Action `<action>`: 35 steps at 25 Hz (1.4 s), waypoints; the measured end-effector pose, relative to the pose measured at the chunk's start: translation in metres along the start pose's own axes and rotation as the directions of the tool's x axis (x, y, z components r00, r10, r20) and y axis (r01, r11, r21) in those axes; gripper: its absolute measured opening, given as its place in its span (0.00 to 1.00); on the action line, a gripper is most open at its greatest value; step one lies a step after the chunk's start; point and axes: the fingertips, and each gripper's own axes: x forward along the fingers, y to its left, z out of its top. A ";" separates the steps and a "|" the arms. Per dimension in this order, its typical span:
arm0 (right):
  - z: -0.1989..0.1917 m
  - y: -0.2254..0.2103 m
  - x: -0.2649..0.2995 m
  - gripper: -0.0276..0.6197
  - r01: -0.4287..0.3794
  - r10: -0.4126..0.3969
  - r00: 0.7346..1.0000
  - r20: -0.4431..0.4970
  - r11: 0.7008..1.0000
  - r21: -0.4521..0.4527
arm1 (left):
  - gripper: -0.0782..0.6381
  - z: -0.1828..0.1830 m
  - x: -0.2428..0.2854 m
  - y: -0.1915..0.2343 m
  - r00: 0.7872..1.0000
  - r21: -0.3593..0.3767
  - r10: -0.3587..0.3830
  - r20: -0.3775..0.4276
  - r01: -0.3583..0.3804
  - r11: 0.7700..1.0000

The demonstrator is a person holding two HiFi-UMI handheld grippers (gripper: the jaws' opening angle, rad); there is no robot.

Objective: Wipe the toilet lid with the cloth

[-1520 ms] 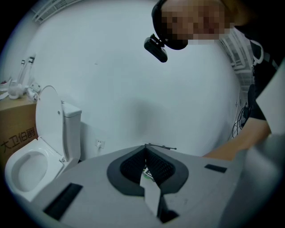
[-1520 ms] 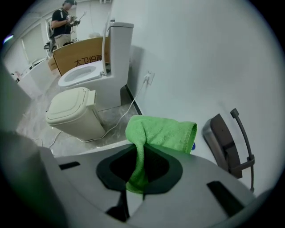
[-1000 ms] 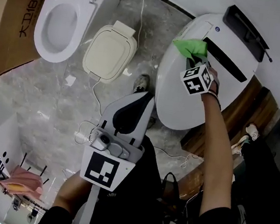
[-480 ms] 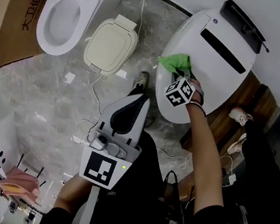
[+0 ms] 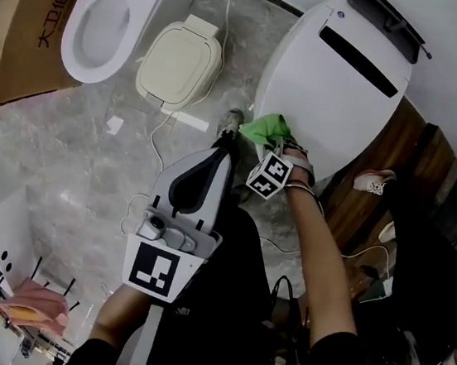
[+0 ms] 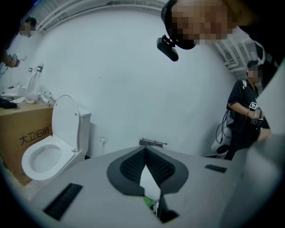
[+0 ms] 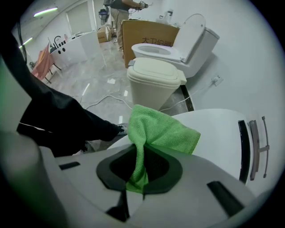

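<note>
The right gripper (image 7: pixel 141 165) has its jaws closed tight on the cloth (image 7: pixel 153 133). A narrow green fold runs down between the dark pads, and the rest fans out past the jaw tips. That free part lies at the front rim of the toilet lid (image 7: pixel 218 133), which stretches away white and closed to the right. In the head view the cloth (image 5: pixel 267 128) sits at the lid's (image 5: pixel 339 100) near-left edge. The marker cube covers the spot where the jaws pinch it, so the grip shows only in the right gripper view. Whether the cloth presses flat on the lid or overhangs the rim is hard to tell.

The left gripper (image 6: pixel 144 151) has its jaws together at the tips, with a thin wedge gap behind them and nothing held. A small green speck shows low in that gap, too small to make out. In the head view the left gripper (image 5: pixel 223 148) hangs over the floor (image 5: pixel 74 149), its tip just beside the cloth and the lid's front edge.
</note>
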 end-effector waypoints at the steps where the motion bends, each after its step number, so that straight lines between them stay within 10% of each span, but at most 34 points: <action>1: -0.003 0.011 0.000 0.11 -0.002 0.002 1.000 -0.001 1.000 -0.013 | 0.12 -0.001 -0.003 -0.003 1.000 0.005 0.000 -0.001 0.000 1.000; 20: -0.160 0.120 -0.019 0.11 -0.087 0.074 0.972 -0.223 0.995 -0.049 | 0.12 -0.015 -0.018 -0.105 0.991 0.118 -0.133 -0.032 0.136 0.984; 23: -0.219 0.125 -0.022 0.11 -0.119 0.141 0.936 -0.324 0.989 0.087 | 0.12 -0.005 -0.026 -0.123 0.987 0.150 -0.155 -0.030 0.158 0.976; 28: -0.266 0.113 -0.064 0.11 -0.006 0.118 0.952 -0.281 0.929 0.370 | 0.12 0.022 -0.051 -0.143 0.984 0.217 -0.175 -0.037 0.179 0.960; 31: -0.267 0.108 -0.097 0.11 0.036 0.097 0.973 -0.211 0.836 0.548 | 0.12 0.042 -0.060 -0.150 0.983 0.215 -0.179 -0.035 0.183 0.959; 35: -0.232 0.055 -0.173 0.11 0.024 -0.089 0.996 0.023 0.495 0.868 | 0.12 0.077 -0.063 -0.162 0.976 0.239 -0.215 -0.047 0.220 0.946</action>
